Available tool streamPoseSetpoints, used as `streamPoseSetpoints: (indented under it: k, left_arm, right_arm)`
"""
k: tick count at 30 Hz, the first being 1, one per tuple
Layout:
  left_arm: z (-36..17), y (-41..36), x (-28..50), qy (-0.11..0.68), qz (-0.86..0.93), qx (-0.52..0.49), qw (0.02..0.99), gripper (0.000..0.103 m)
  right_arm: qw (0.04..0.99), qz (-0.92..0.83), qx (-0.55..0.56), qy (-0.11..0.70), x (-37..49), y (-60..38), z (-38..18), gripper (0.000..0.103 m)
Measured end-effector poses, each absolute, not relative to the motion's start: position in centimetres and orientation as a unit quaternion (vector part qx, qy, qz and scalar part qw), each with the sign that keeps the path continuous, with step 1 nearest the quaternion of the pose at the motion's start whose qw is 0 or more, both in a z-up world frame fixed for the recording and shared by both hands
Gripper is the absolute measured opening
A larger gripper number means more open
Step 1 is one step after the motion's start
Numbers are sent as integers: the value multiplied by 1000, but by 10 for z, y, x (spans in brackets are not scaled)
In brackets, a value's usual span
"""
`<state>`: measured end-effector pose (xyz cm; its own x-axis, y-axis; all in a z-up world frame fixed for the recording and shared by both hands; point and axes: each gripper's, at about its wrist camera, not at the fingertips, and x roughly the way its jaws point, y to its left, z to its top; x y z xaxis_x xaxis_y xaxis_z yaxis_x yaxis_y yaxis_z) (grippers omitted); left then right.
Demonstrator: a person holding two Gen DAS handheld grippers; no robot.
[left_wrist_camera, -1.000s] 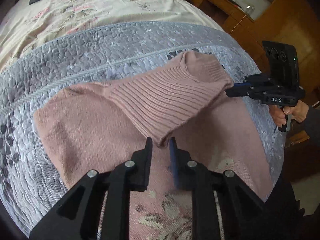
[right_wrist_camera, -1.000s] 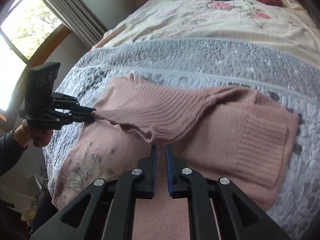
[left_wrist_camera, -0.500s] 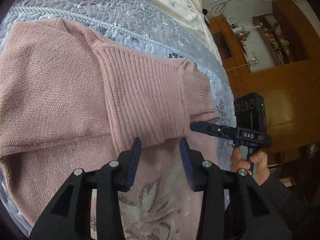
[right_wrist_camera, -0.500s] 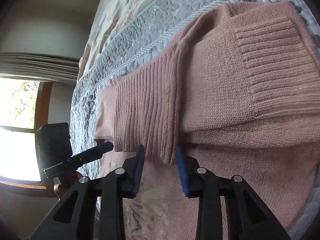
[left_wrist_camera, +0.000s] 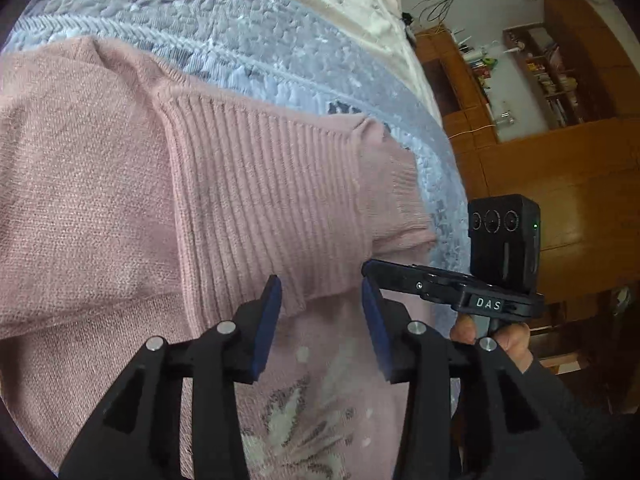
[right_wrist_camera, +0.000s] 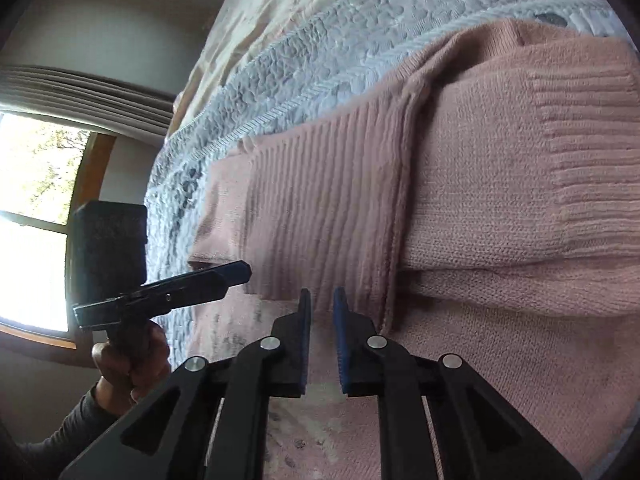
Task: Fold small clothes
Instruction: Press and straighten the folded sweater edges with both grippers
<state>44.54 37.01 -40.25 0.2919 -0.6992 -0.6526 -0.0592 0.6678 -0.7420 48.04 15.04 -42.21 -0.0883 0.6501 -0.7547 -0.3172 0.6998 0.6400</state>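
A pink knit sweater [left_wrist_camera: 100, 200] lies flat on the bed, with a pale flower pattern on its front. Its ribbed sleeve [left_wrist_camera: 272, 200] is folded across the body, cuff toward the bed's edge. My left gripper [left_wrist_camera: 320, 300] is open just above the sleeve's lower edge and holds nothing. The right gripper [left_wrist_camera: 366, 266] reaches in from the right, close to the cuff. In the right wrist view, my right gripper [right_wrist_camera: 322, 300] hovers at the same sleeve [right_wrist_camera: 320, 208] with only a narrow gap between its pads and no cloth in it. The other sleeve [right_wrist_camera: 580, 160] is folded over too.
A grey quilted bedspread [left_wrist_camera: 280, 40] lies under the sweater, with a floral sheet beyond it. Wooden cabinets and shelves [left_wrist_camera: 560, 80] stand past the bed's right edge. A window [right_wrist_camera: 32, 184] is on the other side. A hand [left_wrist_camera: 516, 340] holds the right gripper.
Both grippers carried the ribbed sleeve across, laid it on the sweater and let go. The left jaws have since opened wider and the right jaws have narrowed.
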Motion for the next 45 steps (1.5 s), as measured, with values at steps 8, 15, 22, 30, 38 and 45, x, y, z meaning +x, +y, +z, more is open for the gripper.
streamPoseSetpoints:
  k: [8,15,22,30,38,45]
  left_arm:
    - [-391,405,406,545,-199,-374,724,52]
    - [-342,435,248,532,-173,-375,739,77]
    - [-370,465,97,567,-115,-416,702,80]
    - [-417,458,69,585,-120,-464,654,80]
    - [-434,445,83,605,-120,-466,634,82]
    - [-440,422,91,624,-145,-450,622,55]
  right_arm:
    - [658,362,178,636,466,97,-405,30]
    - [640,353,216,647,371,-4,-363,60]
    - [611,293,252,691,253,-100,-380,61]
    - [605,259,270,703,208,-115,-407,61]
    - [599,241,243,724,215,-89,-430,61]
    - [589,245,257,726,213,-80,-439,60]
